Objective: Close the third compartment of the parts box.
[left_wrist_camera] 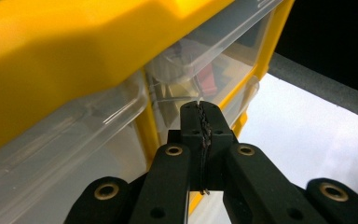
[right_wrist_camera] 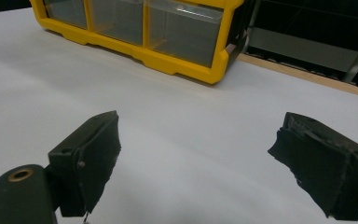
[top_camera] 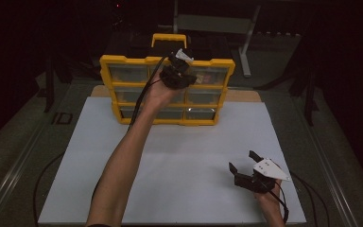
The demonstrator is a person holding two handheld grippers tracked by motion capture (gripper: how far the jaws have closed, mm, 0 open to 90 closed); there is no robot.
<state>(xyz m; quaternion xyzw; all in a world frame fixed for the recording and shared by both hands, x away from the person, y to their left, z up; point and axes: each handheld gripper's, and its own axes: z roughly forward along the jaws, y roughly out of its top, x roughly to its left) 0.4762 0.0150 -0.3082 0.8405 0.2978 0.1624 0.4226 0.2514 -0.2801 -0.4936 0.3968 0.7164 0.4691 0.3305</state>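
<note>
A yellow drawer cabinet (top_camera: pixel 123 60) with clear plastic drawers stands upright at the back of the white board (top_camera: pixel 179 156). My left gripper (top_camera: pixel 179 71) is raised against its top row, between the middle and right drawers. In the left gripper view the gripper (left_wrist_camera: pixel 200 106) is shut, its toothed pads meshed with nothing between them. Its tips sit right at the front of a clear drawer (left_wrist_camera: pixel 214 65) that holds red and yellow pieces. My right gripper (top_camera: pixel 242 161) rests low at the board's front right. It stands open (right_wrist_camera: pixel 200 121) over bare white board, facing the cabinet (right_wrist_camera: pixel 186 70).
A wooden strip (top_camera: pixel 243 96) shows behind the board at the right. A grey metal frame (top_camera: pixel 246 42) stands in the dark beyond the cabinet. Black cables (top_camera: pixel 307 189) trail from both grippers across the grey table. A wide stretch of board lies between the two hands.
</note>
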